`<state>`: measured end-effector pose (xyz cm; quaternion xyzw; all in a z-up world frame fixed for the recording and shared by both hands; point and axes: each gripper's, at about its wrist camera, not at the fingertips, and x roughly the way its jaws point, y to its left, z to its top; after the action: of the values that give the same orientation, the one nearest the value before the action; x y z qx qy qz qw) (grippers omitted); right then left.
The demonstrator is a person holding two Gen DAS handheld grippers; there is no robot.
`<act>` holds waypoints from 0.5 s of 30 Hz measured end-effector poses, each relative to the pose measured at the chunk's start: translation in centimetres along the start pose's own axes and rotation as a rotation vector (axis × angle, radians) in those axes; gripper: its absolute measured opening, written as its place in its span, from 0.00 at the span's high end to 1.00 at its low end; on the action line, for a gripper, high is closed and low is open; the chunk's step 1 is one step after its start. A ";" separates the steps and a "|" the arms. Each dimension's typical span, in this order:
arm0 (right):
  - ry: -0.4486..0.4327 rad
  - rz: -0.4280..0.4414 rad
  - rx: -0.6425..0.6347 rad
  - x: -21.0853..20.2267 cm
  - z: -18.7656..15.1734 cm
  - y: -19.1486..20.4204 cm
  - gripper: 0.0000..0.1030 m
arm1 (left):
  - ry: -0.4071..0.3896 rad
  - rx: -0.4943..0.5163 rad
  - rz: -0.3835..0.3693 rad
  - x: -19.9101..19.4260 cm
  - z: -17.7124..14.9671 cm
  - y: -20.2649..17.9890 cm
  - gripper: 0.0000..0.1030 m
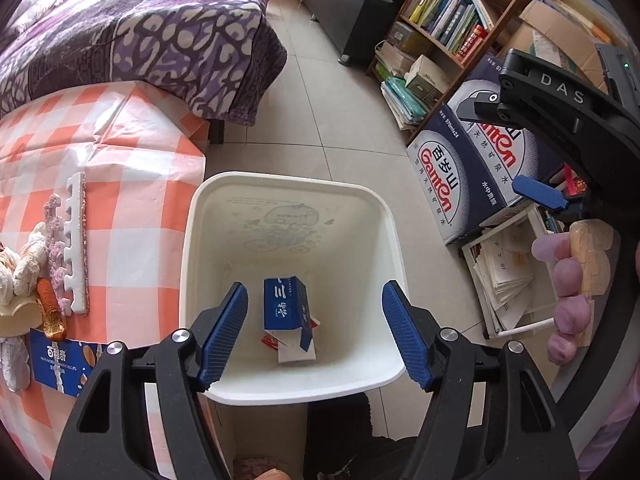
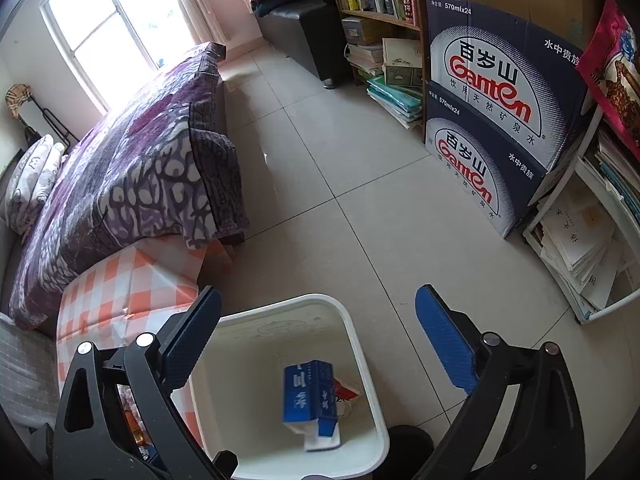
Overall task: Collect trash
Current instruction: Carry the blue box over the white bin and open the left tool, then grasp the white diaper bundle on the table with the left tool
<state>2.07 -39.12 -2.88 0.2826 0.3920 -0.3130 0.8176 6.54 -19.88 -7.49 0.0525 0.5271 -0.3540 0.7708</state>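
A white bin stands on the floor beside the checked table. At its bottom lies a torn blue carton on top of a red and white wrapper. My left gripper hangs open above the bin, nothing between its pads. The right gripper, held by a hand, is at the upper right. In the right wrist view my right gripper is open and empty over the bin's far rim, with the blue carton below. Crumpled tissues, a white foam strip and a blue snack box lie on the table.
A bed with a purple blanket stands behind the table. Stacked blue water cartons, a bookshelf and a white rack of papers line the right side. Tiled floor stretches beyond the bin.
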 end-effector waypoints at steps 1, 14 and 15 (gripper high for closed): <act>-0.002 -0.003 -0.007 0.0 -0.1 0.3 0.09 | -0.002 0.001 0.009 -0.1 -0.1 0.1 0.33; 0.026 -0.011 -0.137 1.3 -2.2 5.5 0.07 | -0.064 -0.012 0.260 -1.8 -0.9 5.0 0.24; 0.029 -0.010 -0.147 1.5 -2.5 6.0 0.07 | -0.065 -0.020 0.277 -1.9 -1.0 5.7 0.24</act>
<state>6.05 -33.94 -4.07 0.2246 0.4273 -0.2833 0.8287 8.84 -14.28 -7.91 0.1055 0.4929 -0.2402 0.8296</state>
